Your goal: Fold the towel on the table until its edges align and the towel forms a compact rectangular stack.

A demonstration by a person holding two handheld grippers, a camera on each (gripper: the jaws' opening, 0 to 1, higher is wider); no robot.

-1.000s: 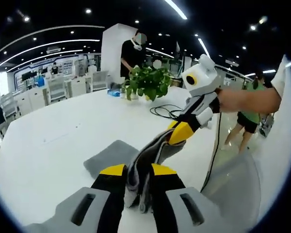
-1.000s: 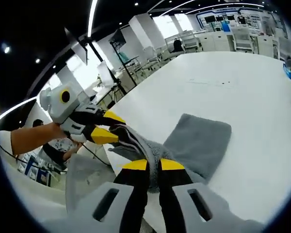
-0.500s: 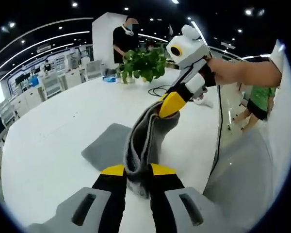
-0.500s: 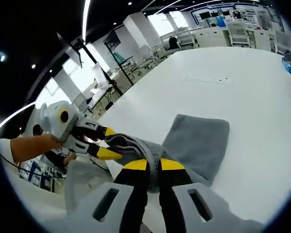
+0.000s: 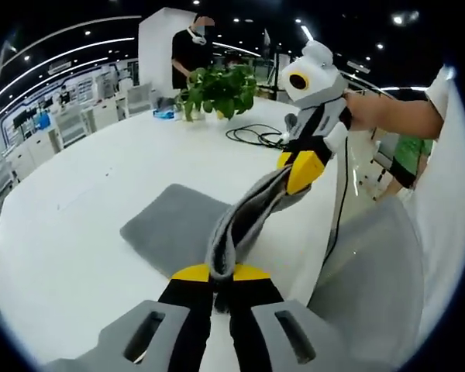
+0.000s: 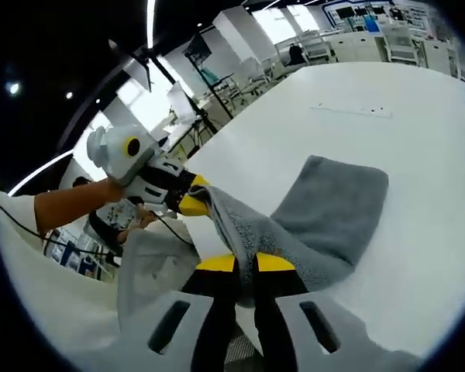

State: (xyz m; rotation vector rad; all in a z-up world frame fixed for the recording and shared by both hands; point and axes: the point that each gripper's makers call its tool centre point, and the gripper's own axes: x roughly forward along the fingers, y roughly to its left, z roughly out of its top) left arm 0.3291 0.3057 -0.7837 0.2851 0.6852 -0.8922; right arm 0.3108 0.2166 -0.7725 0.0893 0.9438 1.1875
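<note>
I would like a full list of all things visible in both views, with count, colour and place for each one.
towel: one, grey, far part flat on the table, near edge lifted between the two grippers
table: one, white, large, under the towel
potted plant: one, green, far end of the table
cable: one, black, coiled on the table near the plant
standing person: one, black top, behind the plant
chair: one, grey, beside the table's near edge
left gripper: one, black with yellow tips, jaws shut on the towel's near edge
right gripper: one, black with yellow tips, jaws shut on the same edge
person's hand: one, holding the right gripper
</note>
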